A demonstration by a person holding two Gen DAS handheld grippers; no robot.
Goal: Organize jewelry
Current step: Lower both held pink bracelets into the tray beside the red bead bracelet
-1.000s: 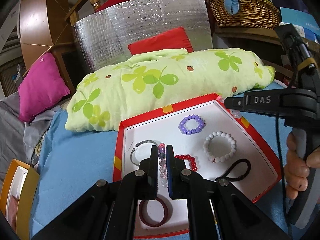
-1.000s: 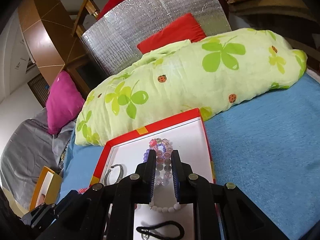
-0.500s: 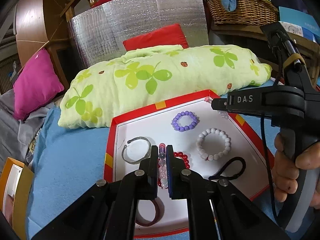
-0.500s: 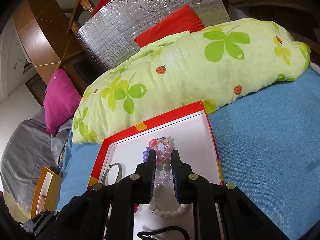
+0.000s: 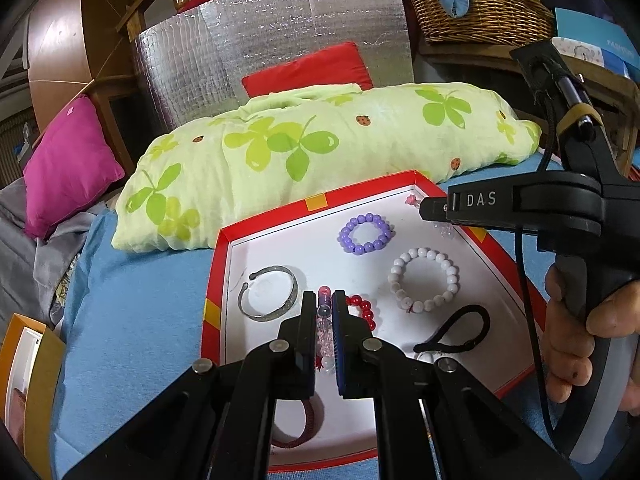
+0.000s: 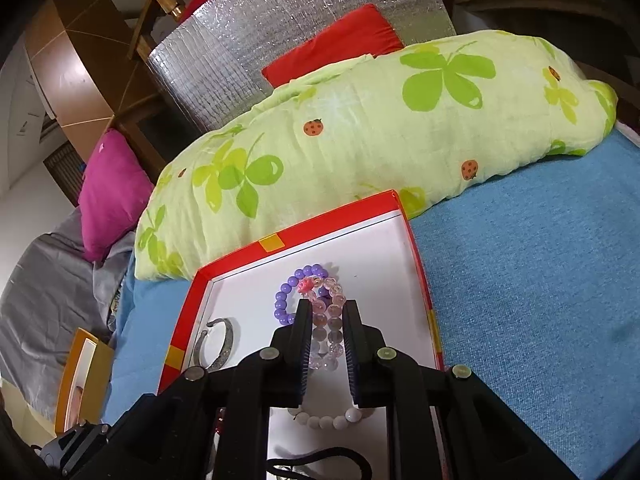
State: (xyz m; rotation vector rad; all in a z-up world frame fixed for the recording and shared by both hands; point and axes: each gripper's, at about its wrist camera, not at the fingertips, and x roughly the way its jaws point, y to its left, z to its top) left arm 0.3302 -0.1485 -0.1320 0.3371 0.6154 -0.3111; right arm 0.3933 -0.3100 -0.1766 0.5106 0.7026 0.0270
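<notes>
Left gripper (image 5: 325,312) clamped on a clear pink bead bracelet (image 5: 323,334) above the red-rimmed tray (image 5: 516,280). Right gripper (image 6: 327,322) nipped on a pink crystal bracelet (image 6: 330,328) with flower charm, over tray's far corner. Below left gripper: silver bangle (image 5: 269,293) left, red beads (image 5: 362,309) right, maroon band (image 5: 298,426) largely hidden behind fingers. Purple bracelet (image 5: 365,234), white bracelet (image 5: 424,279), black loop (image 5: 456,330) beyond right. Clover pillow (image 5: 320,152) behind tray.

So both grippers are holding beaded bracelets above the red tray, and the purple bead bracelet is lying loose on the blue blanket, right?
Not quite. The purple bead bracelet lies inside the red tray, not on the blue blanket; the left wrist view shows it. The left gripper and right gripper each do hold a beaded bracelet above the tray.
</notes>
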